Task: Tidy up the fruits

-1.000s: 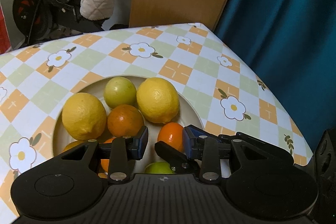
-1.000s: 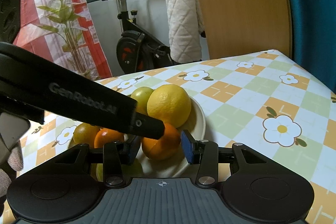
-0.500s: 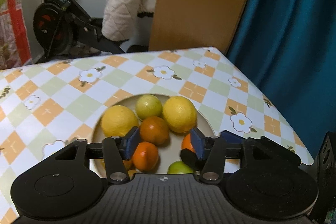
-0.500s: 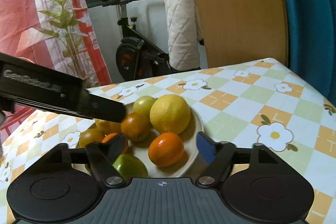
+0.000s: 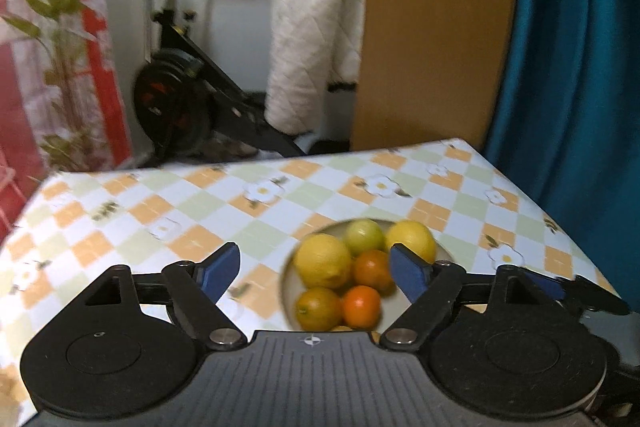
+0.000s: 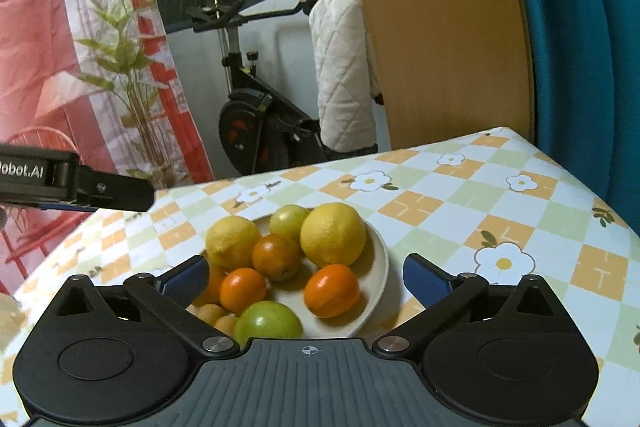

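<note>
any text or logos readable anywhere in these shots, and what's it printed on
"obot.AI" on the side of the left gripper, seen in the right wrist view; the start of the word is cut off by the frame edge.
No other text is readable: none shows on the plate, the tablecloth or the exercise bike.

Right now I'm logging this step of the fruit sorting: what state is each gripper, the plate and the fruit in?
left gripper: open, empty, above the table.
right gripper: open, empty, over the plate.
plate: upright on the tablecloth, full.
lemons: two, whole, on the plate.
oranges: whole, unpeeled, on the plate.
green fruit: whole, at the plate's near edge.
</note>
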Tool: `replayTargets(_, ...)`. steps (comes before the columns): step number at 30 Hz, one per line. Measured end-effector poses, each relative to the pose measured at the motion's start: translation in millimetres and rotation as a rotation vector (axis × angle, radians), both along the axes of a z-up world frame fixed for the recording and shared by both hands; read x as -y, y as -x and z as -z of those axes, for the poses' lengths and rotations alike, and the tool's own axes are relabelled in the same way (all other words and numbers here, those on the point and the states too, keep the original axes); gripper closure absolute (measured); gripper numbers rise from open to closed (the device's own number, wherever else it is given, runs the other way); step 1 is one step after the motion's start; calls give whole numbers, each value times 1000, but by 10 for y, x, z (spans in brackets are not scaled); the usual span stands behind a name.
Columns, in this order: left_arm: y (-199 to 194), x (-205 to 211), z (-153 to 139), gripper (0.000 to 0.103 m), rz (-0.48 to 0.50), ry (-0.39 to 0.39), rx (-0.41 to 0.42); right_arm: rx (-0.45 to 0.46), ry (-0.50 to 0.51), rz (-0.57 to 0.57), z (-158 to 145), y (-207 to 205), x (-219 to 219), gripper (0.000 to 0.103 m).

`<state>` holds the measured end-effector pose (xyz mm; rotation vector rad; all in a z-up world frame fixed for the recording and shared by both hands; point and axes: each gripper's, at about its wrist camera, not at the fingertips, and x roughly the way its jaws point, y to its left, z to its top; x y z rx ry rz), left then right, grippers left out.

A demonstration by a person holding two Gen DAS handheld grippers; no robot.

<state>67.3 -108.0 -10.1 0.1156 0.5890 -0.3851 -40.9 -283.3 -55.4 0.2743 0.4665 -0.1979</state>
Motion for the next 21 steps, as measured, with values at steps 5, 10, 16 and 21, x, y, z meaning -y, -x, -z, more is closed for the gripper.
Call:
replayTargets(5, 152, -198, -107, 16, -47, 22, 31, -18, 16, 10, -139, 57, -159, 1)
replayTargets(10, 355, -337, -183, 14, -92, -30, 99, -76, 75, 0, -267, 31, -398, 0)
replayTargets(16, 490, -537, -252, 13, -144, -42, 114, -121, 113, -25, -391, -4, -670, 0)
replayTargets(21, 560, -682, -257, 13, -158, -24, 104, -148, 138, -26, -463, -18, -842, 1)
